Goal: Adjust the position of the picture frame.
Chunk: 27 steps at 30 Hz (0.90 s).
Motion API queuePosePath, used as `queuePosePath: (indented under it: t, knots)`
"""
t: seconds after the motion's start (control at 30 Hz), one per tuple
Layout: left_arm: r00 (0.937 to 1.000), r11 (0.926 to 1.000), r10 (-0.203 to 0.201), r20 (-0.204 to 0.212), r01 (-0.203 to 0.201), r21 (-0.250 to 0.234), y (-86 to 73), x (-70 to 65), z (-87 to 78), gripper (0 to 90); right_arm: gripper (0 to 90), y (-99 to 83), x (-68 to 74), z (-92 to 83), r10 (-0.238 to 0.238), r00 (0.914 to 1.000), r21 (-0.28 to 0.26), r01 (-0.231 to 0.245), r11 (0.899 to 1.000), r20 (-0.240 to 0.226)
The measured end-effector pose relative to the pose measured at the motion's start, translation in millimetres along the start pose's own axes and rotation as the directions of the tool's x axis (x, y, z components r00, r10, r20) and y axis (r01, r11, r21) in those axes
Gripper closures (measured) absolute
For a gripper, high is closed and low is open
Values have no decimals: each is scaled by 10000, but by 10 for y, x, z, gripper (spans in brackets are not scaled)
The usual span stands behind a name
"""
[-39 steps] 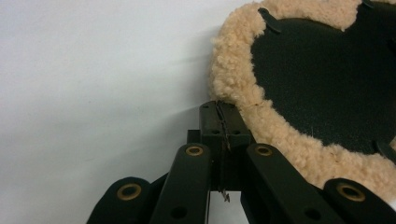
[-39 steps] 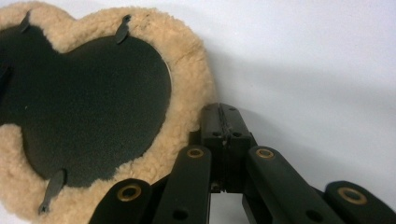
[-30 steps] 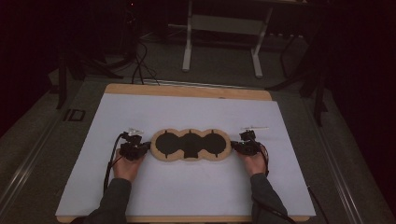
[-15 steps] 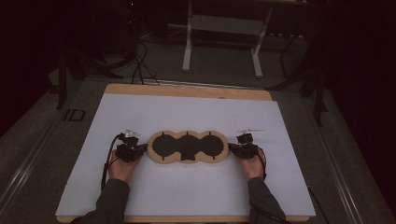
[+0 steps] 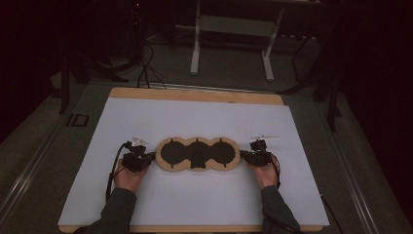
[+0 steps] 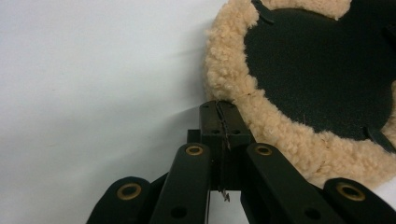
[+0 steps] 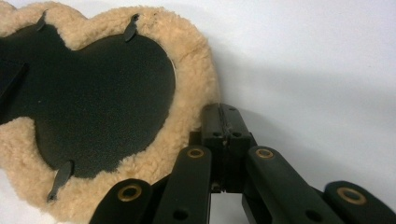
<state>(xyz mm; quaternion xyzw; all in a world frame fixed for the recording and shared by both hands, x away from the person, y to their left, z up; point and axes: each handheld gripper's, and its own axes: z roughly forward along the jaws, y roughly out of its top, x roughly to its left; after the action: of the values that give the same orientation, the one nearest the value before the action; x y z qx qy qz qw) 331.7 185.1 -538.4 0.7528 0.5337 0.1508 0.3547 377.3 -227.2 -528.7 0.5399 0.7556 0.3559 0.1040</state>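
Both grippers have their jaws pressed together with nothing between them: the left gripper [image 5: 147, 157] has its tips against the fleece rim at the pad's nine o'clock end, the right gripper [image 5: 245, 156] against the three o'clock end. Between them the three-lobed fleece pad [image 5: 198, 154], tan-edged with a black centre, lies flat on the white sheet [image 5: 195, 117], toward its six o'clock side.

White sheet [image 5: 195, 122] on wooden table [image 5: 195, 95]; metal stand [image 5: 234, 29] behind.
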Motion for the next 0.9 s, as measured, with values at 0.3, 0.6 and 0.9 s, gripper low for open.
queuePosePath:
  t: [0.3, 0.6, 0.9]
  knots:
    - [9995, 9995, 314, -42, -313, 24, 6, -91, 8, 900, 900, -48, -67, -55, 213, 9998, -80, -213, 9997, 9]
    - [9999, 9999, 105, 24, -105, 29, -4, -41, -7, 900, 900, -58, -17, -49, 112, 9999, -99, -112, 9999, 3]
    - [9998, 9997, 202, -69, -203, -125, -15, -21, -123, 801, 857, -69, 65, -101, -961, 9929, -43, 966, 9953, 696]
